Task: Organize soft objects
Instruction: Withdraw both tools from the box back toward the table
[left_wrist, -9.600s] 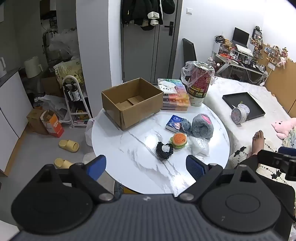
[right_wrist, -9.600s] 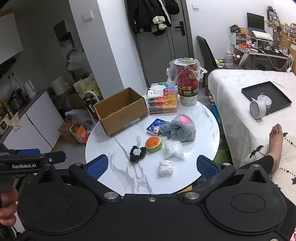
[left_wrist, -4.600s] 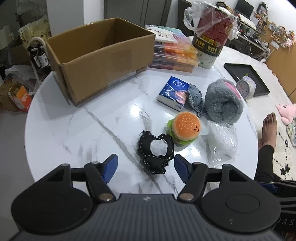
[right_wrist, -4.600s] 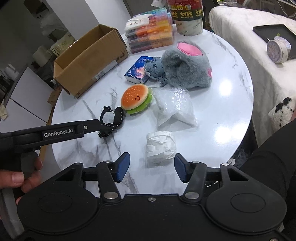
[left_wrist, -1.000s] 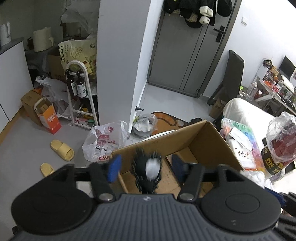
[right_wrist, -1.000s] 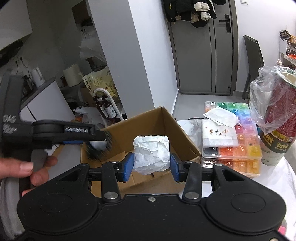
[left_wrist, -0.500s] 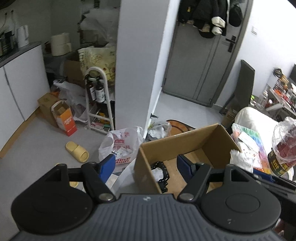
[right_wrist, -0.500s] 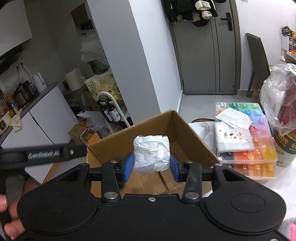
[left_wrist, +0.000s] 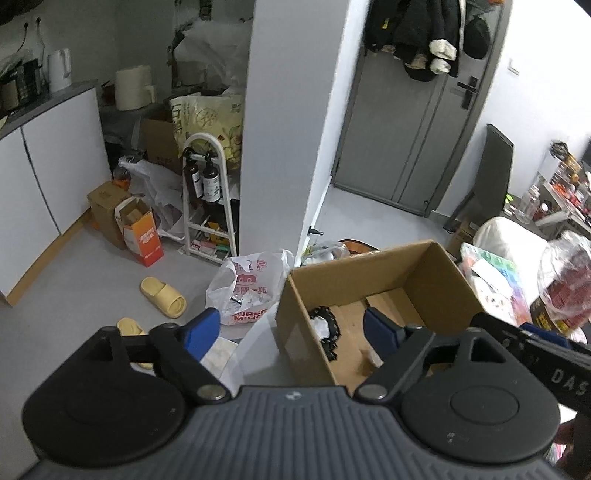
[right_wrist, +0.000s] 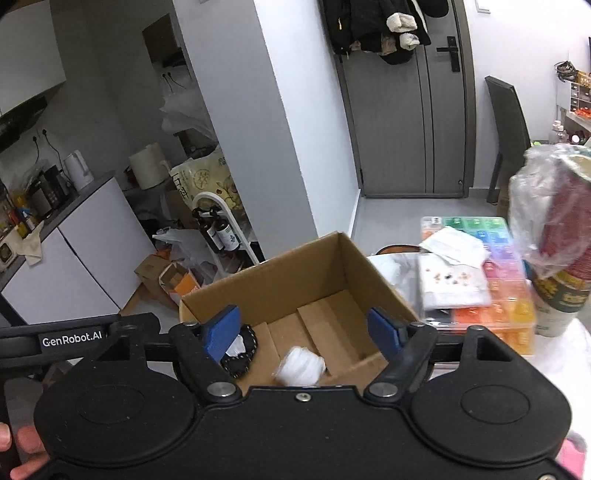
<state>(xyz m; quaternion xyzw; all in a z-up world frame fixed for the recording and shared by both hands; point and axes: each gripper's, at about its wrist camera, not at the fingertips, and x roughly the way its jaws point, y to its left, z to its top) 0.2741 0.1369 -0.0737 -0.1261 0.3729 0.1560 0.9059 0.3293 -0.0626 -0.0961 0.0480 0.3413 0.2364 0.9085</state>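
Observation:
The open cardboard box (left_wrist: 354, 280) (right_wrist: 280, 280) stands on the white marble table. A black-and-white soft toy (left_wrist: 325, 330) (right_wrist: 240, 350) lies on its floor at the left. A crumpled white soft wad (right_wrist: 301, 365) lies in the box beside it. My left gripper (left_wrist: 291, 330) is open and empty above the box's near left corner. My right gripper (right_wrist: 304, 332) is open and empty above the box's near side. The left gripper's body (right_wrist: 74, 338) shows at the left of the right wrist view.
Stacked colourful bead organisers (right_wrist: 476, 280) and a red can wrapped in plastic (right_wrist: 554, 229) stand right of the box. Beyond the table edge the floor holds yellow slippers (left_wrist: 162, 295), a plastic bag (left_wrist: 251, 288), a white rack with bottles (left_wrist: 203, 199) and small cartons.
My right gripper has opened and the white wad has dropped into the box. My left gripper, open since half a second ago, has drawn back a little; the black toy lies in the box.

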